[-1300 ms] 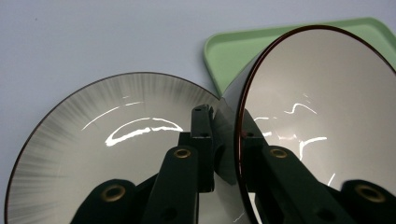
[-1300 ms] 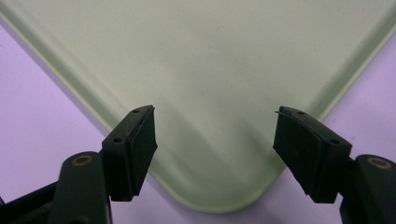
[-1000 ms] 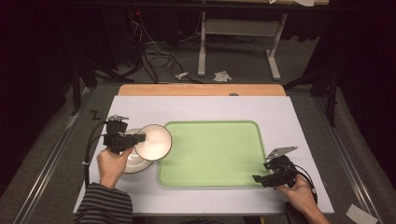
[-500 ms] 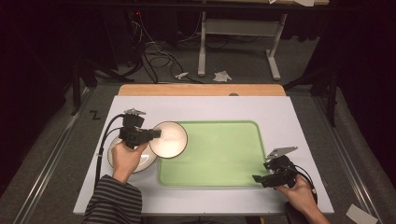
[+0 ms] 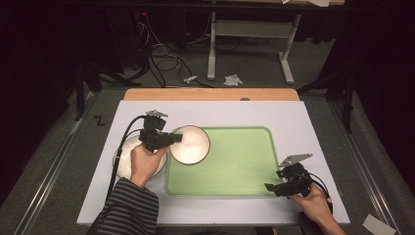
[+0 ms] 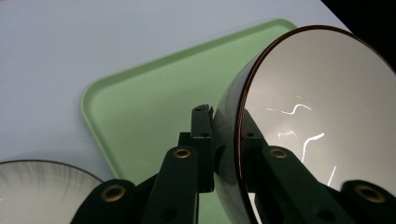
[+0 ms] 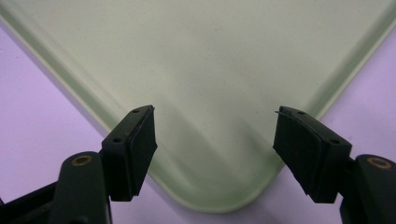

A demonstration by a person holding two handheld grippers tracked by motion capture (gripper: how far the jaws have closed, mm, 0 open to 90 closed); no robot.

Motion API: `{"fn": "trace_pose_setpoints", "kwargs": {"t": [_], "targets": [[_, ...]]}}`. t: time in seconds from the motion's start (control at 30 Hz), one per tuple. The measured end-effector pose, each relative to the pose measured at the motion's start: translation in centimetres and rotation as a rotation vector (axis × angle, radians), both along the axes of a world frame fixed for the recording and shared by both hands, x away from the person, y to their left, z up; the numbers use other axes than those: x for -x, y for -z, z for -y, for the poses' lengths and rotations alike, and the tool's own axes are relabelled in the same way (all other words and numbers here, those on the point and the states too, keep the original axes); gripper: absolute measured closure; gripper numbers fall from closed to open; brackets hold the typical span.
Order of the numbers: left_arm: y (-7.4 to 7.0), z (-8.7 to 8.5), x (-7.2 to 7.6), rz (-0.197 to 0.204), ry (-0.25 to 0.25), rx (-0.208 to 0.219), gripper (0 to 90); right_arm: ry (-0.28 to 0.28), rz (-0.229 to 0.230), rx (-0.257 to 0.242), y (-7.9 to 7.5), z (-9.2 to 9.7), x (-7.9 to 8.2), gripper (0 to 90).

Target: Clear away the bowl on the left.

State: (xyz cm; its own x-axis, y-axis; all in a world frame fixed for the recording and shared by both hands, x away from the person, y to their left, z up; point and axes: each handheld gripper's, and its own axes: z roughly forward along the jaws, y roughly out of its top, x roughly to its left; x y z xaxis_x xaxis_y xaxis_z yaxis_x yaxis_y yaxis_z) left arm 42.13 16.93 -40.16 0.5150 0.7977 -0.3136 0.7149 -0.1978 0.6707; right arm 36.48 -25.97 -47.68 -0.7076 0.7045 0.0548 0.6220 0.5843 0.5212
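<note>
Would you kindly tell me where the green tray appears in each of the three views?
High view: green tray at table centre, right of the bowl.
Left gripper view: it lies behind the clamped bowl, centre-left.
Right gripper view: its rounded corner lies beyond the open jaws.
Shared landmark: the tray's raised rim.

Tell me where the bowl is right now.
The bowl is clamped by its rim in the left gripper, held over the green tray's left edge, beside the white plate.
</note>
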Motion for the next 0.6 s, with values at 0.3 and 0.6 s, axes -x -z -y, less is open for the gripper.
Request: {"fn": "trace_pose_setpoints", "kwargs": {"t": [0.3,0.6], "targets": [[0.0,2.0,-0.9,-0.005,0.036,0.017,82.2,0.004,0.002,0.006,0.0,-0.1,0.0,31.3],[0.4,4.1,-2.0,-0.023,0.059,0.005,82.1,0.007,0.01,-0.003,-0.1,-0.1,0.1,31.3]]}}
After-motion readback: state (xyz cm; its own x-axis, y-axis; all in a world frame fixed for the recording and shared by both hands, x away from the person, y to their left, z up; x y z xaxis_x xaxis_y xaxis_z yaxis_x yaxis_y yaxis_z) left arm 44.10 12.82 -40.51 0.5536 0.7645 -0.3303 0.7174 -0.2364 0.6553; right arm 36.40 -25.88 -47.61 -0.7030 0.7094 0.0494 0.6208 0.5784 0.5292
